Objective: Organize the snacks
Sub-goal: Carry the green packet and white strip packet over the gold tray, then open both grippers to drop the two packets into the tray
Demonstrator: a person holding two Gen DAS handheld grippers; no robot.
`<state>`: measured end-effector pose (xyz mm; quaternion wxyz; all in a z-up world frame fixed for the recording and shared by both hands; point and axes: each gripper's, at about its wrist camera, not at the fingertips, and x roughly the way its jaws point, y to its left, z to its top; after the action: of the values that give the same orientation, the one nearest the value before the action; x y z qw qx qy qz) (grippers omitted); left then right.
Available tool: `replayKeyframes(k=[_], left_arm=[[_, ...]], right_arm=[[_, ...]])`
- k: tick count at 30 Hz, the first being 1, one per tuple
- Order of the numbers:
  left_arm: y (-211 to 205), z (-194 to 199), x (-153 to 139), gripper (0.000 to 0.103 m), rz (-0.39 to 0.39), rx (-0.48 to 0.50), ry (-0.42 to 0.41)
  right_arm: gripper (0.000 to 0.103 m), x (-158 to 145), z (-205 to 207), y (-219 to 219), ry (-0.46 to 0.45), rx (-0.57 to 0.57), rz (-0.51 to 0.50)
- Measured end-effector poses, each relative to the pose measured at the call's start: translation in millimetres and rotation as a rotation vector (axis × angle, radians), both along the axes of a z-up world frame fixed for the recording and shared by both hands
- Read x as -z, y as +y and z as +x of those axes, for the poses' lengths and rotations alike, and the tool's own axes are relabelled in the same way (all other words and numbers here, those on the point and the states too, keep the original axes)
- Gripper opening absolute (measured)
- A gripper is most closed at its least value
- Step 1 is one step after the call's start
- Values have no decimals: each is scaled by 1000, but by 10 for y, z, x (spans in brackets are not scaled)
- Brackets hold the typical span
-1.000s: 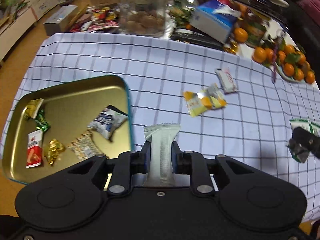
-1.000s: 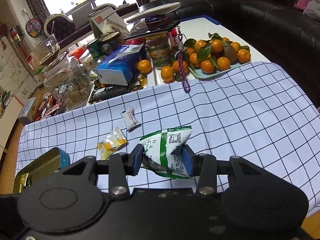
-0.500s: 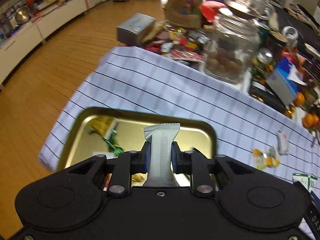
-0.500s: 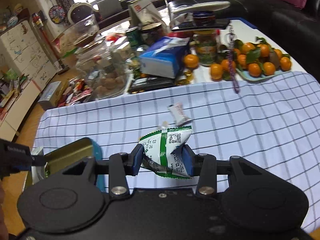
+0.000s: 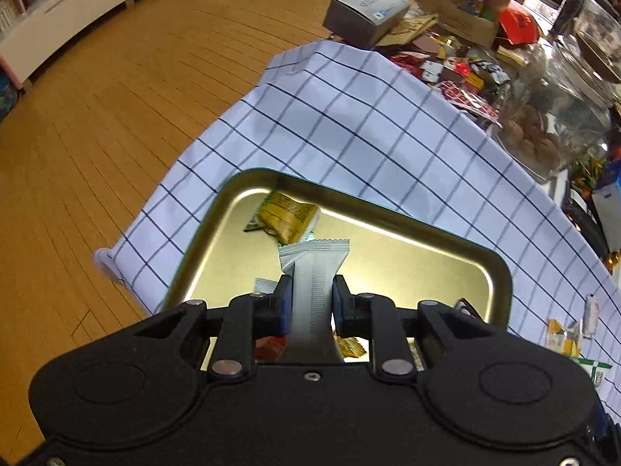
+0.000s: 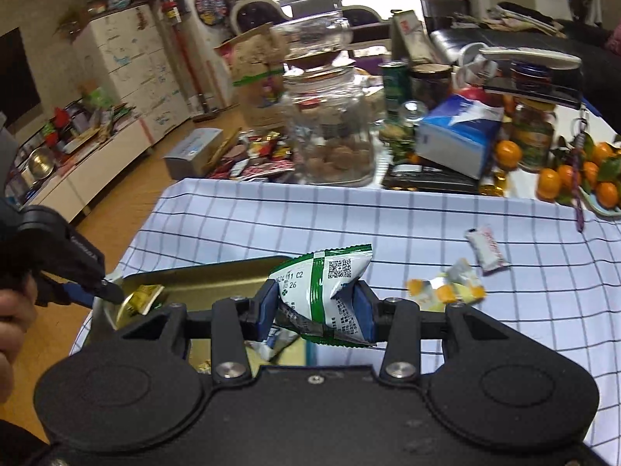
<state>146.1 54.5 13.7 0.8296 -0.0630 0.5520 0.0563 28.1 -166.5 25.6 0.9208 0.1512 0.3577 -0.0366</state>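
While the left wrist view looks steeply down over the wooden floor (image 5: 116,97) and the corner of the checked cloth (image 5: 349,128) covering the worktop, the right wrist view runs level across that cloth to a glass jar (image 6: 330,132), a blue tissue box (image 6: 458,132) and a pile of oranges (image 6: 574,178) behind it. Only the left view shows the inside of the gold tray (image 5: 458,240), with a yellow-green packet (image 5: 287,215) near its far rim; only the right view shows three loose wrapped sweets beside the tray: a white-and-red one (image 6: 487,248) and a yellow-and-orange pair (image 6: 446,289).

Above the tray, the left tool (image 5: 310,299) is clamped on a grey-white wrapped bar (image 5: 313,268), long axis pointing straight ahead along the fingers, crimped end forward. Over the tray's near right edge, the right tool (image 6: 316,310) pinches a green-and-white snack packet (image 6: 326,283), puffed and tilted, its top corner leaning away to the right.
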Motion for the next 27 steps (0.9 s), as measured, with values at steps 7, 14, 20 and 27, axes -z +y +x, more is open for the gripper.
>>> replayKeyframes(k=[7,14,20,27], left_arm=[[-34,76,13,29,12,22,-32],[-240,29,-20,30,4,86,-103],[-309,-52,-164,33,0,120,-197],[-269,-7,-46,33,-9,82,-131]], right_arm=[[44,87,139,246,18,-41,45],[44,143,211,418,30,-82,60],[44,143,230,480,22,-101,50],[45,148,237,525,26,-136,41]])
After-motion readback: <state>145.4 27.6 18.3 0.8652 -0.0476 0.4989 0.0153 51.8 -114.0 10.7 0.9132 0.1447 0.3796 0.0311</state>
